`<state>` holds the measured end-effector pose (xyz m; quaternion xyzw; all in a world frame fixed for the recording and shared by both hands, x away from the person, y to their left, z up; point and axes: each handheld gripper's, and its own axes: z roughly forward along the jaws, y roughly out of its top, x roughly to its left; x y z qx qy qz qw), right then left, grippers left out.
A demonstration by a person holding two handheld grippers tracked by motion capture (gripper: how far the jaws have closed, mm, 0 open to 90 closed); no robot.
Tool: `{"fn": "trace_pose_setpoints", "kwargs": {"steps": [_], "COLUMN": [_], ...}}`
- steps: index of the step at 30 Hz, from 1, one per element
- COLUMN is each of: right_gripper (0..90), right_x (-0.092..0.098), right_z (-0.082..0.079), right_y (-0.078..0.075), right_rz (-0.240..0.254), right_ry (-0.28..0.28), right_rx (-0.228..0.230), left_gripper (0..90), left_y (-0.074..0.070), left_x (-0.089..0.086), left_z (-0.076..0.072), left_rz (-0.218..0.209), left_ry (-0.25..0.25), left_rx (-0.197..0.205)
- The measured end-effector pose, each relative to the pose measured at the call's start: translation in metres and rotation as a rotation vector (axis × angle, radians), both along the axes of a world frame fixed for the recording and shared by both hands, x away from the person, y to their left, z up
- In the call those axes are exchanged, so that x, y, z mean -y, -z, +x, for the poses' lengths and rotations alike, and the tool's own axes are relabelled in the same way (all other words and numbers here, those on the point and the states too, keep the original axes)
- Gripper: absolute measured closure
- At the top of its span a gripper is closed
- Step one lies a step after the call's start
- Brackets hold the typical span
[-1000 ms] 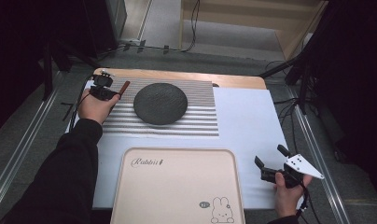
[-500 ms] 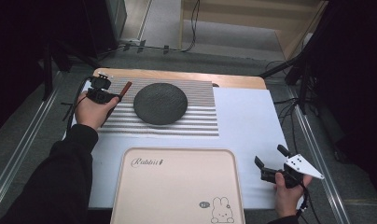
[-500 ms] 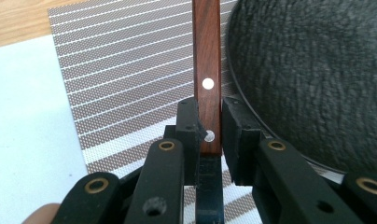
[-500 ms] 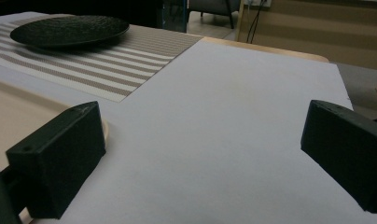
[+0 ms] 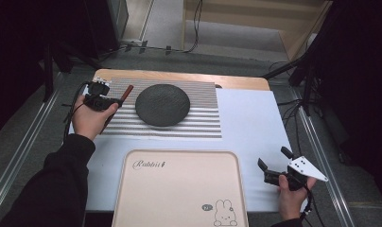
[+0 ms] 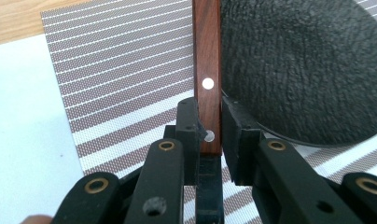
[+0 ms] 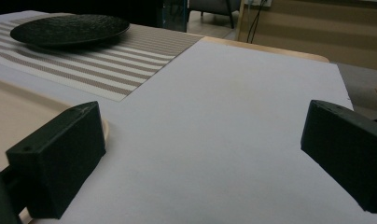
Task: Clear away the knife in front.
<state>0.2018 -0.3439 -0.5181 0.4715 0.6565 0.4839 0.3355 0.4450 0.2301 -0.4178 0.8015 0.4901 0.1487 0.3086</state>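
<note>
Left tongs (image 6: 210, 135) are clamping a wooden handle (image 6: 206, 70) over the striped mat (image 5: 198, 123), just left of the dark plate (image 5: 162, 105). Right tongs (image 7: 200, 154) are gaping wide over the table's (image 5: 255, 137) near-right corner.

Beige tray (image 5: 179, 189), lower centre of high view: script lettering at its upper left reads "Rabbit", followed by a small mark. Near its lower right, a rabbit drawing with a small dark oval label; that label's text too small to read.
</note>
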Motion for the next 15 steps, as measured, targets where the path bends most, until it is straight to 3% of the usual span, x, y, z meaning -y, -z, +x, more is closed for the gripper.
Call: {"fn": "trace_pose_setpoints", "kwargs": {"steps": [5, 15], "right_gripper": [0.0, 0.0], "right_x": [0.000, 0.000], "right_z": [0.000, 0.000], "right_y": [0.000, 0.000], "right_rz": [-0.003, -0.003], "right_ry": [-0.001, 0.001], "right_rx": [0.001, 0.000], "left_gripper": [77.0, 77.0], "left_y": [-0.002, -0.006], "left_x": [0.000, 0.003], "left_z": [-0.010, -0.034], "left_rz": [0.018, 0.008], "left_ry": [0.029, 0.070], "left_rx": [-0.004, 0.015]}}
